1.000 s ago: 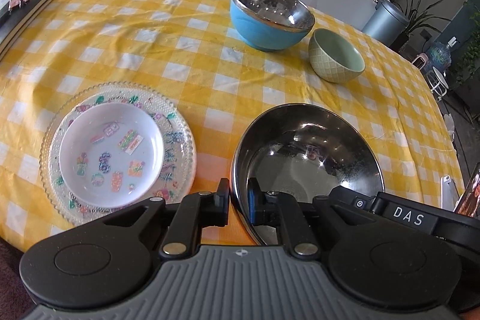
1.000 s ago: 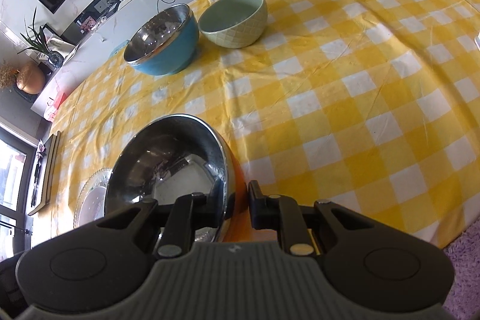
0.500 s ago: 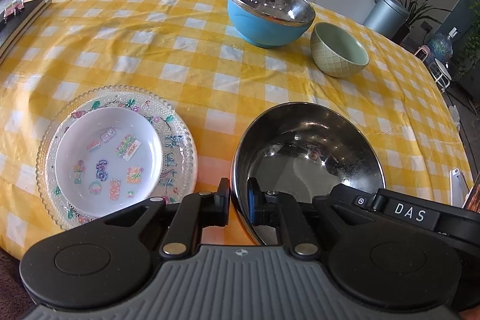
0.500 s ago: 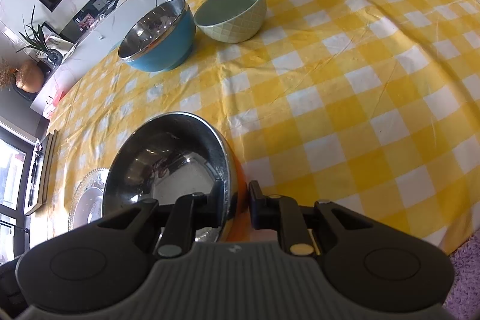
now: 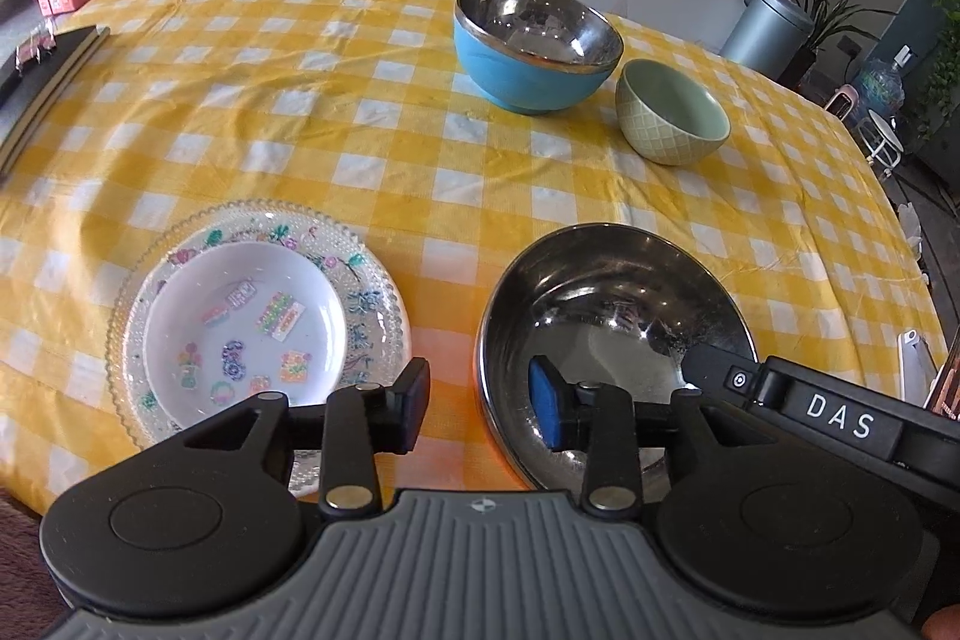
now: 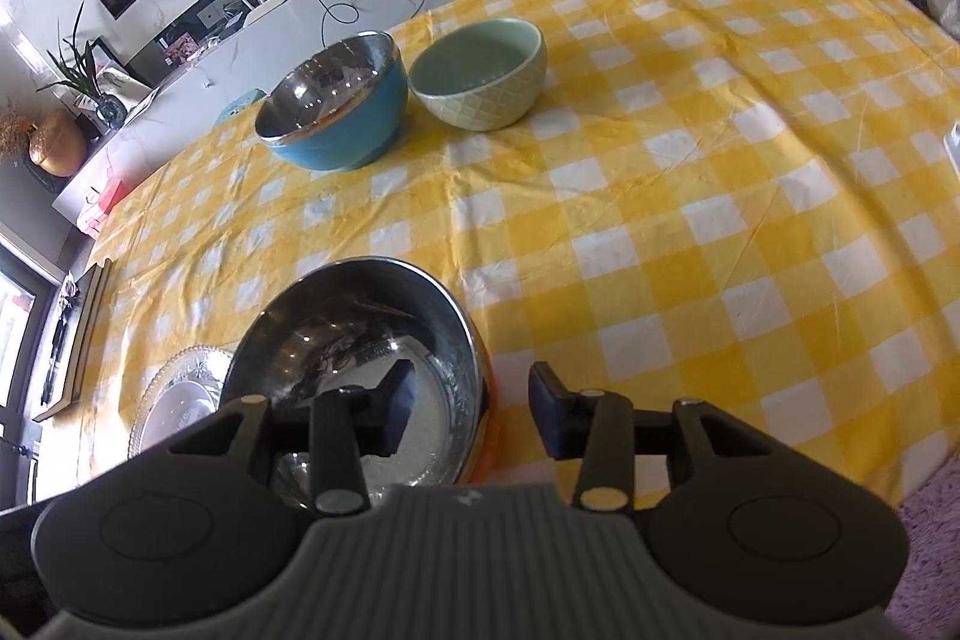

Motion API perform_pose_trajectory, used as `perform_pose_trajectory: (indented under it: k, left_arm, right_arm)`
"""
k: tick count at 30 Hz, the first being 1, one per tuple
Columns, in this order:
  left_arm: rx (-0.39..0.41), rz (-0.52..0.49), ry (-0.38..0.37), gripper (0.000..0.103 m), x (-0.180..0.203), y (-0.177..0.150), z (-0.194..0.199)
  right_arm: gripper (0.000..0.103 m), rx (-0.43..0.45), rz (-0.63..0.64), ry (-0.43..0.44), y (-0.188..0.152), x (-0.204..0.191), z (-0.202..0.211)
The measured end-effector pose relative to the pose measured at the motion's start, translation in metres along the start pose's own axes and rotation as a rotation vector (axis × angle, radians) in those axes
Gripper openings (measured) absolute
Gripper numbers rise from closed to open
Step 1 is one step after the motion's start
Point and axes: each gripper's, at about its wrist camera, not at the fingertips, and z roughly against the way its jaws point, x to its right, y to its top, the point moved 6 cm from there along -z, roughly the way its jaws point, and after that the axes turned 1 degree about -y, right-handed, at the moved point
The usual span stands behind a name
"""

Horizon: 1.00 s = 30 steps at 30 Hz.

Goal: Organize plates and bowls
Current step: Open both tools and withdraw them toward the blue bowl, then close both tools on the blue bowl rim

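Both tongs are letting go of the wide steel bowl (image 5: pixel 612 334), which is sitting on the desk (image 5: pixel 420 148) near its front edge. The left tongs (image 5: pixel 478 409) are opening with the bowl's near rim between the pads but no longer pinched, and the right tongs (image 6: pixel 471 406) are opening astride the opposite side of that rim. Beside the bowl, toward the front-left corner, the white plate (image 5: pixel 243 325) is lying on the glass plate (image 5: pixel 372 274). The blue bowl (image 5: pixel 534 46) and green bowl (image 5: pixel 672 112) are waiting toward the far edge. Next, probably, both tongs are needing to lift clear and reach for one of those bowls for nesting.
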Motion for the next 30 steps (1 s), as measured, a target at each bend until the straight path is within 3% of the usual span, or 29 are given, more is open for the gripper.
perform_pose_trajectory:
  k: [11, 13, 15, 23, 30]
  left_arm:
    - [0.082, -0.103, 0.062, 0.049, 0.002, 0.025, 0.027]
    - [0.105, -0.121, 0.067, 0.051, 0.003, 0.032, 0.03]
    - [0.128, -0.144, 0.085, 0.052, 0.004, 0.039, 0.032]
    - [0.244, -0.234, 0.152, 0.052, 0.01, 0.074, 0.031]
    - [0.22, -0.24, 0.165, 0.057, 0.012, 0.103, 0.009]
  right_arm:
    - [0.054, 0.101, 0.065, -0.086, 0.018, -0.01, 0.03]
    - [0.075, 0.122, 0.062, -0.107, 0.022, -0.009, 0.034]
    - [0.076, 0.16, 0.079, -0.121, 0.027, -0.011, 0.038]
    - [0.075, 0.162, 0.073, -0.086, 0.053, -0.02, 0.029]
    - [0.072, 0.145, 0.096, -0.07, 0.08, -0.04, 0.005]
